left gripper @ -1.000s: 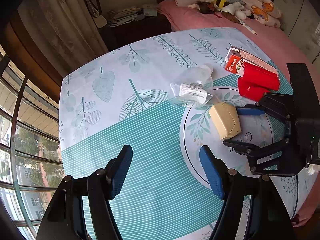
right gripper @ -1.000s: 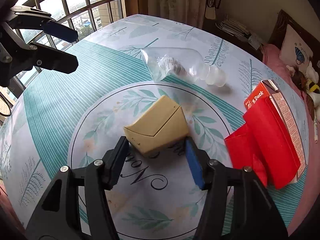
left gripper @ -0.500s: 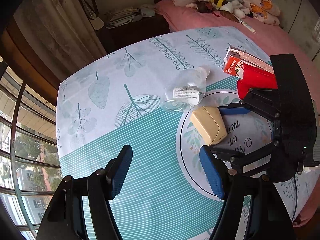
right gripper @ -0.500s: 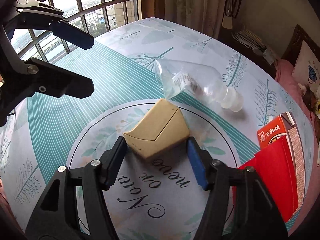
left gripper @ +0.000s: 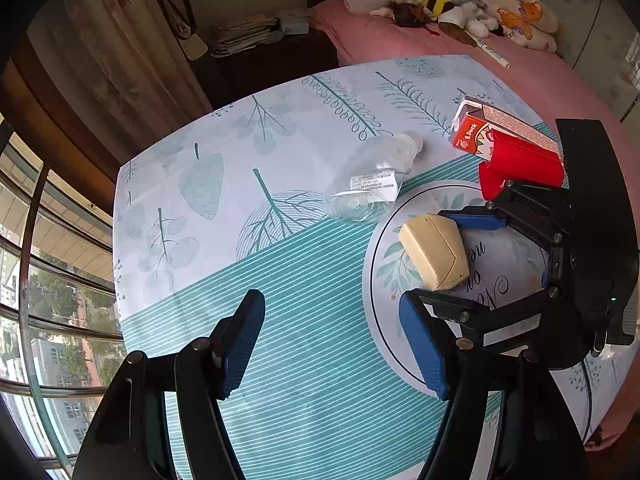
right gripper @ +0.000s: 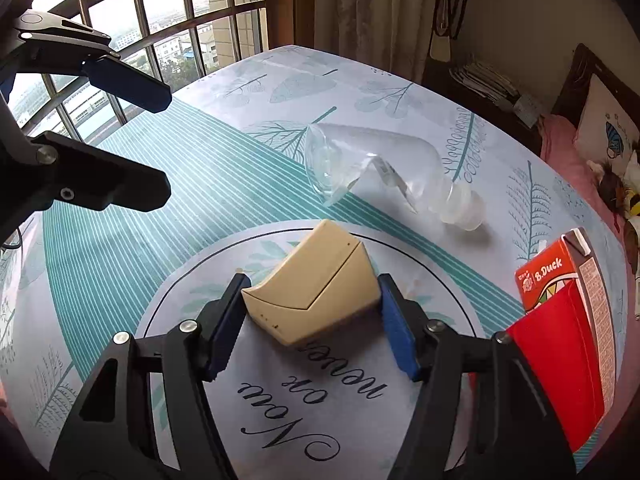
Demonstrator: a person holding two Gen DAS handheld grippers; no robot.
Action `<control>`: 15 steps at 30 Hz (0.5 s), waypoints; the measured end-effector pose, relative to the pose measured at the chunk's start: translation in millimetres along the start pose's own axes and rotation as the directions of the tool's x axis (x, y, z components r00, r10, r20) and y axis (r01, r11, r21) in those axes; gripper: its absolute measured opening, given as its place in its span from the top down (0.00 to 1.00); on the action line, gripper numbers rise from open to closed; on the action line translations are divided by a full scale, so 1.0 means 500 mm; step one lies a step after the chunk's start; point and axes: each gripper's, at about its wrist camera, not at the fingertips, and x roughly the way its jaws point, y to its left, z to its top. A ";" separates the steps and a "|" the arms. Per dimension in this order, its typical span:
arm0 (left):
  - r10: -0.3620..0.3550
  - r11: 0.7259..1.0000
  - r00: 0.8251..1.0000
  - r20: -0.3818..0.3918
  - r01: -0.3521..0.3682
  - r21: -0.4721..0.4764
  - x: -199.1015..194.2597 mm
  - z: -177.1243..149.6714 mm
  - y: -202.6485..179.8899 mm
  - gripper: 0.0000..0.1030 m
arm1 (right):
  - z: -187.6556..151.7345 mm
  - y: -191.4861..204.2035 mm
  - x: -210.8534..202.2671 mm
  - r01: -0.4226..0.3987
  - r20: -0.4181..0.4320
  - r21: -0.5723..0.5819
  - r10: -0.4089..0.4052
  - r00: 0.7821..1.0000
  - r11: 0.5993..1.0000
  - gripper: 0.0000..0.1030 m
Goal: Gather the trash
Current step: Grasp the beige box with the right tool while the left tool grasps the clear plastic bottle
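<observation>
A beige folded carton (right gripper: 316, 284) lies on the table's round print, also in the left wrist view (left gripper: 436, 256). My right gripper (right gripper: 312, 320) is shut on the beige carton, with a pad against each side of it; it shows in the left wrist view (left gripper: 456, 256). A crushed clear plastic bottle (right gripper: 380, 176) lies beyond it, also in the left wrist view (left gripper: 372, 184). A red juice carton (right gripper: 568, 320) lies at the right, also in the left wrist view (left gripper: 508, 140). My left gripper (left gripper: 332, 336) is open and empty over the striped cloth; it also shows in the right wrist view (right gripper: 156, 140).
The tablecloth (left gripper: 224, 208) has leaf prints and teal stripes. A pink bed (left gripper: 500, 64) with soft toys borders the table's far side. A barred window (right gripper: 168, 28) and curtain (left gripper: 120, 64) stand beside the table. A dark side table (left gripper: 260, 52) holds papers.
My right gripper has closed in on the beige carton until its pads touch both sides. My left gripper has drifted slightly and stays open.
</observation>
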 end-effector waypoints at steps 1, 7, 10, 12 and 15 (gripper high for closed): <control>-0.004 1.000 1.000 0.001 0.004 0.009 0.002 0.007 -0.002 0.31 | -0.006 0.000 -0.011 0.003 0.008 0.021 -0.003 1.000 1.000 0.41; -0.033 0.994 0.999 0.005 0.032 0.101 0.026 0.083 -0.048 0.31 | -0.048 -0.023 -0.088 0.055 0.049 0.227 -0.067 0.997 0.972 0.41; -0.008 0.985 1.000 -0.017 0.011 0.175 0.053 0.130 -0.085 0.31 | -0.077 -0.036 -0.124 0.061 0.048 0.356 -0.083 0.995 0.932 0.41; 0.045 0.971 0.997 -0.064 -0.029 0.237 0.087 0.158 -0.110 0.31 | -0.096 -0.039 -0.147 0.064 0.050 0.420 -0.093 0.994 0.905 0.41; 0.104 0.948 0.987 -0.126 -0.060 0.313 0.143 0.191 -0.137 0.34 | -0.119 -0.035 -0.175 0.090 0.047 0.479 -0.128 0.991 0.873 0.41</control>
